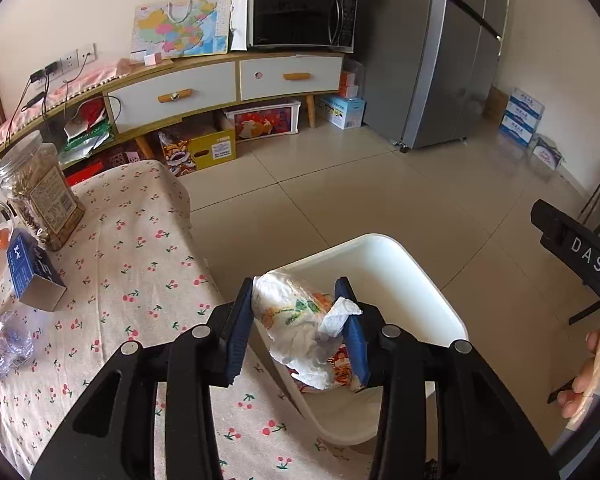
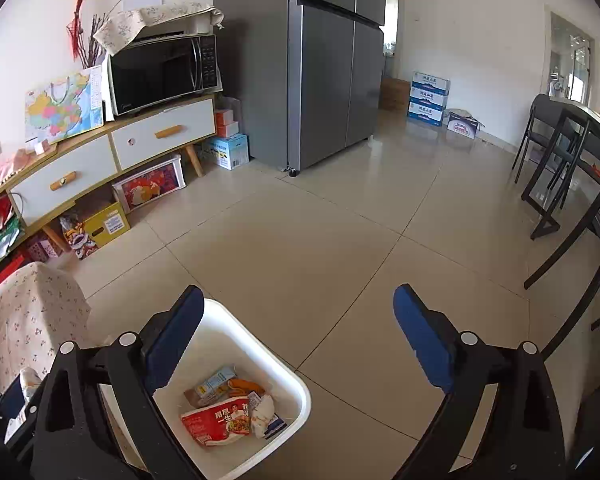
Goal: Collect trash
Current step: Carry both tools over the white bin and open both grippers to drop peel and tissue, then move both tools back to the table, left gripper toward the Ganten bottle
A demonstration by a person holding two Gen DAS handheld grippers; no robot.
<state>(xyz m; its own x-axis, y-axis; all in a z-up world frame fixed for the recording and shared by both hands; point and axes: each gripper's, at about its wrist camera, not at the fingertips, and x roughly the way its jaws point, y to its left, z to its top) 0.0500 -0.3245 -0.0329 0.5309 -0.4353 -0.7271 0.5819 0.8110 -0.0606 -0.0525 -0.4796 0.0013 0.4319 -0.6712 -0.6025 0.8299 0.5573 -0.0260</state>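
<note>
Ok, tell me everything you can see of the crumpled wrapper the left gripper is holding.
The crumpled wrapper looks like thin white plastic or paper, printed with orange and green patterns, wrinkled and bunched into a loose wad with a white flap sticking out on one side. The left gripper pinches it between its blue pads, which press both sides. It hangs above the open white trash bin, just beyond the table edge, over a red package already inside.

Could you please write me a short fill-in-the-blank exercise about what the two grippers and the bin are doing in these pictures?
1. The left gripper is shut on a crumpled ____.
2. The right gripper is ____ and holds nothing.
3. The white trash bin stands on the ____ beside the cherry-print tablecloth.
4. A red food packet lies ____ the bin.

Missing words: wrapper; open; floor; inside
</note>
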